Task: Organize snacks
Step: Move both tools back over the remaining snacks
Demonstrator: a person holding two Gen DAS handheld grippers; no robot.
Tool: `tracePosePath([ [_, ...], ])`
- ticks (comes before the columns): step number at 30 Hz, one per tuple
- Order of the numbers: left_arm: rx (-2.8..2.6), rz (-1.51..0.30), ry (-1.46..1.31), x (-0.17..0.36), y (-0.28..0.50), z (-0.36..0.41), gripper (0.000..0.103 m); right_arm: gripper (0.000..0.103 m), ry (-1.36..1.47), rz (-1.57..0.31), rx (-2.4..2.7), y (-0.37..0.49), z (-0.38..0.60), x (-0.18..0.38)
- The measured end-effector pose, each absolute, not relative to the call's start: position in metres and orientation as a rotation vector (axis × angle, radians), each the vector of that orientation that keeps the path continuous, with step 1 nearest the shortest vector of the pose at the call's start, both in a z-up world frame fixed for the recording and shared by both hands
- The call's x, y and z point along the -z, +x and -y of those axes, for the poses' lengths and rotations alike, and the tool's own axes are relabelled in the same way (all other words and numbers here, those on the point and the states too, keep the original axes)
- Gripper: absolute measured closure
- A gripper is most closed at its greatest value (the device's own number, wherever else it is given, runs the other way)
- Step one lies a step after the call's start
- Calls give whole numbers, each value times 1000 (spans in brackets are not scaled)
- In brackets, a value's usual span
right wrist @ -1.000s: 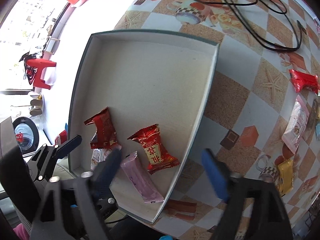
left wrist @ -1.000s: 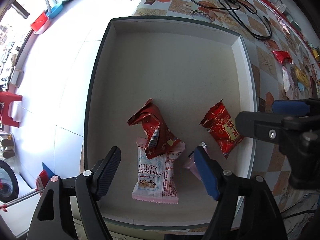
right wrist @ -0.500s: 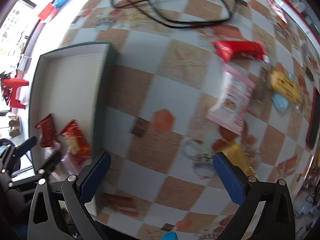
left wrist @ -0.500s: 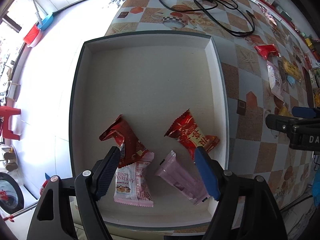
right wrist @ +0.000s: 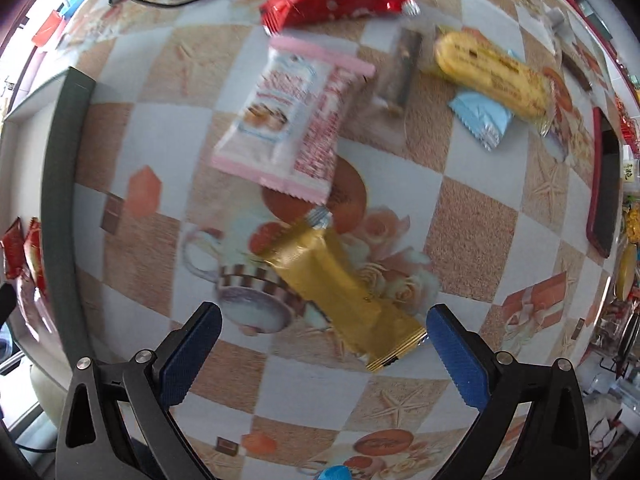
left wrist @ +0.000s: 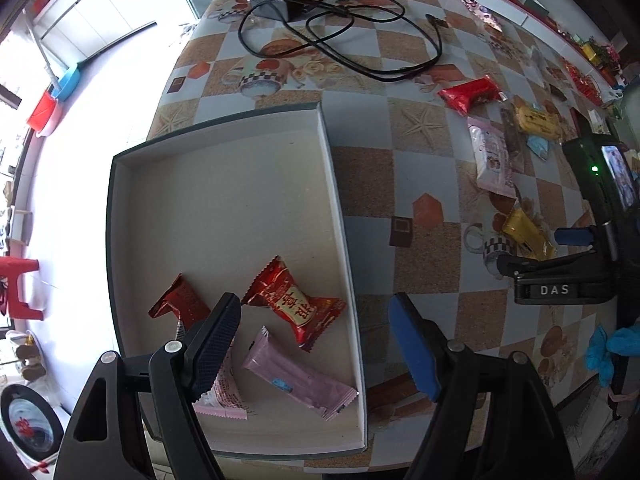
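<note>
A white box with a dark rim [left wrist: 224, 184] holds a red candy packet [left wrist: 294, 306], a dark red packet [left wrist: 180, 304], a pink bar [left wrist: 298, 376] and a pink-white packet [left wrist: 222, 396] half hidden by a finger. My left gripper [left wrist: 315, 300] hangs open over the box's near right corner, holding nothing. Over the tablecloth, my right gripper [right wrist: 324, 312] stands wide open. A gold packet [right wrist: 340, 284] lies below it, one end reaching between the fingers, with neither pad touching it.
Loose snacks lie beyond the gold packet: a pink-white packet [right wrist: 288, 116], a red packet [right wrist: 336, 2], a yellow biscuit pack [right wrist: 492, 76], a light-blue packet [right wrist: 480, 120]. A red-cased phone [right wrist: 604, 184] lies at the right. A charger and cable [left wrist: 276, 4] sit behind the box.
My right gripper left the box, swung right across the table and dropped toward the gold packet, its jaws spreading wider. My left gripper drifted right toward the box's right wall, still open.
</note>
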State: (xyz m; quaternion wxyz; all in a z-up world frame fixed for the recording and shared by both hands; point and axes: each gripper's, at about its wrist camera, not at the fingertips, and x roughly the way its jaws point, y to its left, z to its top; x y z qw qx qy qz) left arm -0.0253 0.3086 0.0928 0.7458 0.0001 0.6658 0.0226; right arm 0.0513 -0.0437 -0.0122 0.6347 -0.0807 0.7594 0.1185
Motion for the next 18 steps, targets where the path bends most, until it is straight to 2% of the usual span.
tracePosePath([
  [18, 59, -1524, 4, -73, 28, -230, 23, 0, -24, -1741, -159, 85, 127, 55],
])
